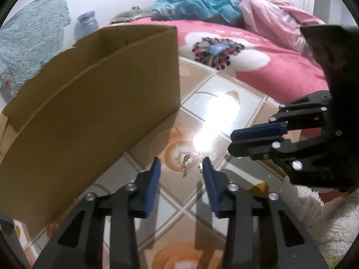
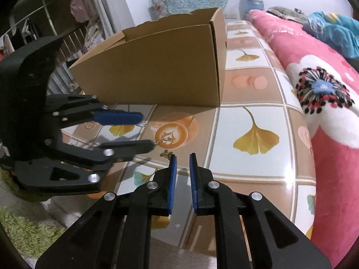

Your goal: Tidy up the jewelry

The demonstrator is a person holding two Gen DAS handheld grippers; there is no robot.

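Left gripper (image 1: 181, 164): we see its blue-padded jaws standing apart, nothing pressed between the pads.
Gold chain (image 1: 185, 165): we find it lying on the glossy table, in the gap ahead of the left gripper's fingertips and nearer the left finger; from the right wrist view one end of it sits right at the tip of the left gripper's lower finger, and we cannot tell whether they touch.
Small gold piece (image 1: 199, 165): it rests on the table just beside the tip of the left gripper's right finger.
Right gripper (image 2: 182, 155): we see its jaws parted by a narrow gap, with nothing between the pads.
Charm-like piece (image 2: 165, 153): it lies on the table just left of the right gripper's left fingertip, apart from the pads.
Cardboard box (image 2: 161, 67): open-topped, standing on the table beyond both grippers; we see no jewelry in it from these angles.
Table (image 2: 253, 116): patterned with ginkgo leaves and coffee cups, with strong glare near the chain.
Pink floral blanket (image 1: 269, 67): beyond the table's far edge.
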